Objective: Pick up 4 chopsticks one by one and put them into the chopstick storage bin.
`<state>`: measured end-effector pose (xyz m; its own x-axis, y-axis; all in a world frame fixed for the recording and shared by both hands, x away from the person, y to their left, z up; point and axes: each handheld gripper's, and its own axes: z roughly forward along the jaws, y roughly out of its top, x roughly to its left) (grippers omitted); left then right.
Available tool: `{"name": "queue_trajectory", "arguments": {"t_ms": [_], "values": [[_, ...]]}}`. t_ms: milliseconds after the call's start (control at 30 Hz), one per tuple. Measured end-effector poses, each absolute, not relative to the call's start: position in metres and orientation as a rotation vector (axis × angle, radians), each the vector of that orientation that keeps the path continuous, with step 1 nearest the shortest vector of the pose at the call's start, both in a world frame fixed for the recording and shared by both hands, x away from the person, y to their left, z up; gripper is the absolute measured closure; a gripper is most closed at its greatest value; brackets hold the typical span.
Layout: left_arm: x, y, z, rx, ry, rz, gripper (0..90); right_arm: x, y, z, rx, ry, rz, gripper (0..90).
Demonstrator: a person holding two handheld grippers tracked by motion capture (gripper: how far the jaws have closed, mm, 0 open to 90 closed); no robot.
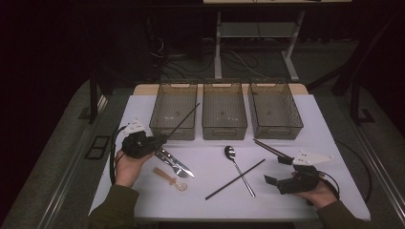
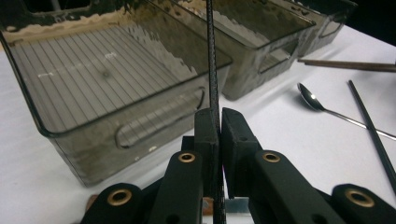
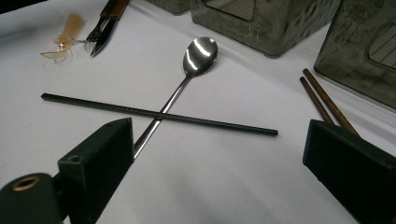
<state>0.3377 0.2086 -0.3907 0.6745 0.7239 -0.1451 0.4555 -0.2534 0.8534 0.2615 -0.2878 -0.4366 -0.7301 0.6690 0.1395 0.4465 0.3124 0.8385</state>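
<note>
Left gripper view shows fingers (image 2: pixel 237 140) pinching black chopstick (image 2: pixel 212 70).

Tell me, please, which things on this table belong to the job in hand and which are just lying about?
In the job:
- left gripper, fingers shut on the black chopstick
- left bin, over which that chopstick points
- second black chopstick, probably next

Lying about:
- metal spoon
- fork and knife
- small plastic spoon
- brown chopsticks
- middle bin, right bin
- right gripper, open and idle
</note>
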Motion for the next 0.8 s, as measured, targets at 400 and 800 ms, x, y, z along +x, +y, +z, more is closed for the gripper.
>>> {"name": "queue_trajectory", "arguments": {"t_ms": [400, 800], "values": [[0.362, 0.215, -0.380, 1.836, 0.963, 0.369, 84.9, 0.262, -0.288, -0.437, 1.022, 2.347, 1.377, 8.7], [0.394, 0.212, -0.378, 1.813, 1.018, 0.375, 84.9, 0.262, -0.288, -0.437, 1.030, 2.343, 1.376, 8.7]]}}
